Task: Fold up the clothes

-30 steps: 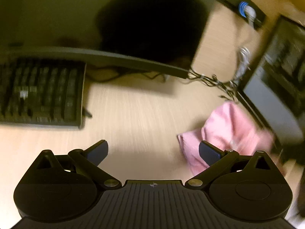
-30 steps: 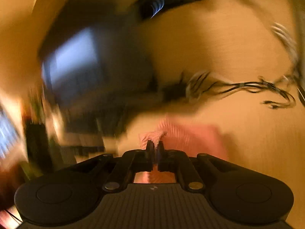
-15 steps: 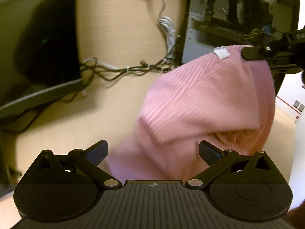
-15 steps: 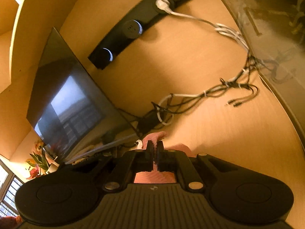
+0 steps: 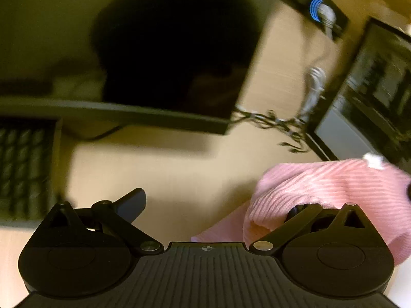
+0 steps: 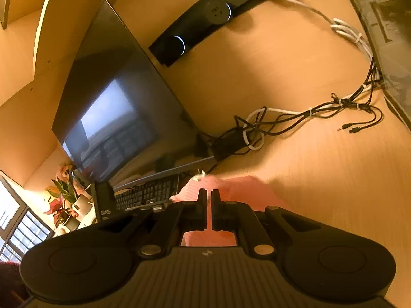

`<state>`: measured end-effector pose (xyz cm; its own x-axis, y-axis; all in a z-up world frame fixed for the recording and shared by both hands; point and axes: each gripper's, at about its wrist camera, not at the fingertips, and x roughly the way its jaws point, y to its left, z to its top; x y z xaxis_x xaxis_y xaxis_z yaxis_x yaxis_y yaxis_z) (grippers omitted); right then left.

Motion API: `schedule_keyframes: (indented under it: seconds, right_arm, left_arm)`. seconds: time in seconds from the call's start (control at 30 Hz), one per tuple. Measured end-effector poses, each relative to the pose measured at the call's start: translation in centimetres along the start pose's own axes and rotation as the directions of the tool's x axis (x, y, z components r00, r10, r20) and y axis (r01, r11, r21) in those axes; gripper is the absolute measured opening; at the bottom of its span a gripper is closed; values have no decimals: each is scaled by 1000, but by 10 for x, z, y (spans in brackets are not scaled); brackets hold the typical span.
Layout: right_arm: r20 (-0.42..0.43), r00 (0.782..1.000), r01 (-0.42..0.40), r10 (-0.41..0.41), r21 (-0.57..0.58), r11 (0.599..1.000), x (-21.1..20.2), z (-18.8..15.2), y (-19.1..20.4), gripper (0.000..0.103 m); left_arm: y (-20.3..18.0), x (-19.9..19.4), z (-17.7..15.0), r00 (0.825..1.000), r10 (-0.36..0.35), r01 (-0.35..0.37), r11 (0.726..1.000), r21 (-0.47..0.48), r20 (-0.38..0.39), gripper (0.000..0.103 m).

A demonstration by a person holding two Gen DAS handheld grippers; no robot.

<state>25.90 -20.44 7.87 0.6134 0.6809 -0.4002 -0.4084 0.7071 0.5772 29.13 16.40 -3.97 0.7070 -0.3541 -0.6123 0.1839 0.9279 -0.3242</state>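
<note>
Wooden desk (image 6: 321, 169) lies under your pink ribbed garment (image 5: 331, 187), white tag showing. Your right gripper (image 6: 208, 200) pinches its raised edge; your left gripper (image 5: 213, 202) gapes wide, cloth draping one finger.

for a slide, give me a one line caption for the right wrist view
Right tool shut on the pink garment, lifted over a wooden desk beside a monitor.
</note>
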Motion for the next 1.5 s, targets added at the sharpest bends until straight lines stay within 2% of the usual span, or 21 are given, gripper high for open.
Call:
schedule_keyframes:
  seconds: [0.1,0.2,0.27,0.33,0.43,0.53,0.6,0.63,0.67,0.77,0.8,0.83,0.93,1.0,1.07,1.13,1.2,1.27,1.37,1.43,1.5]
  right_arm:
    - [-22,1000,13,-14,-43,999,4,-6,4,3]
    - [-43,999,25,-29,-86,996,7,-11,9,5]
    - [-57,998,32,-39,-115,993,10,-15,12,15]
    - [-70,996,39,-50,-144,989,12,-18,15,41]
    - [-90,994,49,-67,-187,981,16,-24,19,50]
    - [-97,994,29,-40,-113,993,37,-23,14,59]
    - [-124,992,8,-14,-54,998,57,-28,11,54]
    - [-159,987,-14,4,-65,998,68,-35,16,34]
    - [-209,978,-46,24,-100,994,79,-45,26,27]
    - [-365,929,-143,58,-211,967,111,-78,56,27]
    - [-399,915,-166,54,-253,953,114,-89,63,32]
    - [-417,908,-186,52,-287,940,114,-96,69,39]
    - [-459,887,-248,56,-369,896,112,-111,84,44]
    - [-444,894,-263,61,-409,874,96,-104,87,57]
    - [-423,905,-263,53,-456,850,78,-96,89,62]
    - [-389,921,-240,30,-504,830,58,-86,87,67]
    - [-317,948,-165,-23,-552,817,40,-75,81,70]
    - [-228,968,-59,-104,-610,790,26,-69,72,70]
    - [-108,968,85,-225,-705,705,25,-71,62,69]
    - [-56,961,130,-270,-770,624,33,-77,61,56]
    - [-51,958,123,-282,-816,565,45,-86,62,50]
  left_arm:
    - [27,-11,-8,999,-37,35,994,-108,-21,103]
    - [40,-22,-15,999,-36,32,990,-137,-26,103]
    - [49,-29,-20,999,-35,30,987,-156,-29,103]
    - [54,-41,-26,999,-15,10,988,-152,-33,103]
    - [59,-62,-36,999,8,-13,991,-131,-36,103]
    - [56,-78,-39,999,-28,26,997,-76,-24,103]
    - [49,-83,-36,997,-71,71,996,-55,-1,103]
    - [45,-85,-34,996,-90,91,995,-47,13,103]
    - [41,-87,-32,994,-109,110,993,-40,28,103]
    - [35,-89,-25,993,-102,105,993,-49,56,103]
    - [33,-89,-22,993,-99,102,993,-52,63,103]
    - [32,-89,-21,993,-96,100,993,-58,63,103]
    - [29,-88,-20,994,-89,94,993,-76,63,103]
    - [25,-87,-19,994,-90,95,992,-81,62,103]
    - [17,-79,-20,995,-87,90,994,-62,52,103]
    - [5,-66,-21,1000,-20,20,1000,1,19,103]
    - [-2,-55,-25,999,49,-49,996,71,-4,103]
    - [2,-50,-30,993,114,-112,987,116,-15,103]
    - [27,-53,-34,976,217,-215,974,74,-19,103]
    - [47,-58,-35,957,289,-288,957,23,-23,103]
    - [64,-67,-34,943,330,-331,943,-31,-27,103]
